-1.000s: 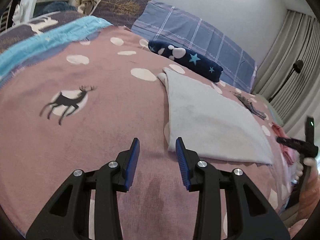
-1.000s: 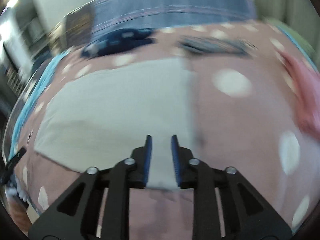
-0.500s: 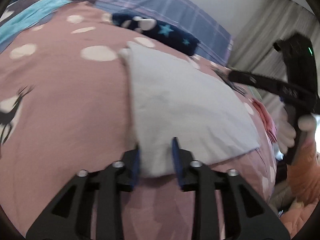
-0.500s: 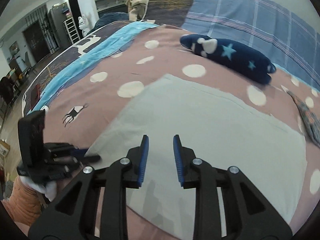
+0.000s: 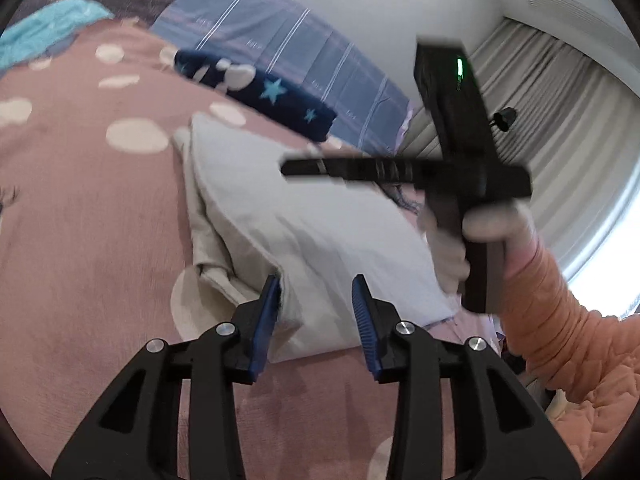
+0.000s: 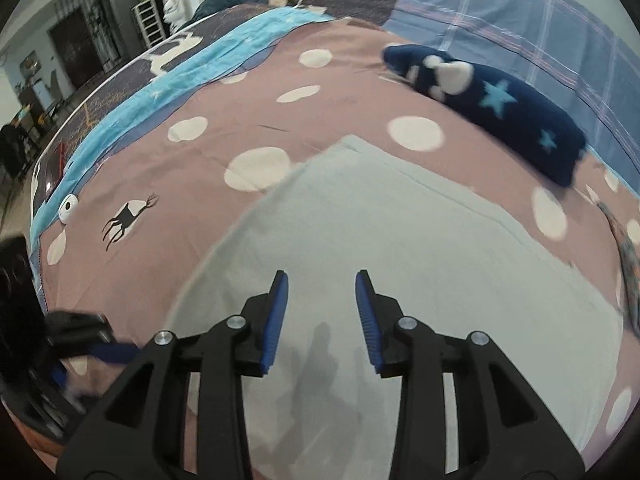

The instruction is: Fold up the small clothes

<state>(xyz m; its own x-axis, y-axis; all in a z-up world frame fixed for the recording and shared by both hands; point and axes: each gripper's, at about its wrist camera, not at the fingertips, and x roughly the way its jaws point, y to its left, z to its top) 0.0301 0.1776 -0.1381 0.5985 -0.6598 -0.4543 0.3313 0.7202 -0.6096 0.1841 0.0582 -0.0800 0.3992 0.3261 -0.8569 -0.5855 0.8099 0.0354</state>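
A pale grey garment [image 5: 304, 216] lies on the pink dotted bedspread [image 5: 80, 208]. Its near left corner is lifted and folded over itself. My left gripper [image 5: 318, 310] is open, and that raised corner sits between its jaws against the left finger. In the right wrist view the same garment [image 6: 420, 248] lies spread flat. My right gripper [image 6: 322, 312] is open and empty, hovering above the garment's near part. The right gripper also shows in the left wrist view [image 5: 452, 168], held in a gloved hand above the cloth.
A navy star-patterned item [image 6: 492, 112] lies at the far edge of the bedspread [image 6: 160, 184], also in the left wrist view [image 5: 260, 96]. A blue plaid pillow [image 6: 540, 16] is behind it. Another patterned garment [image 6: 628, 264] lies at the right. Curtains [image 5: 560, 120] hang beyond.
My left gripper moved onto the garment's near corner and the corner rose and folded over. My right gripper opened wider, swung over the garment and lifted above it.
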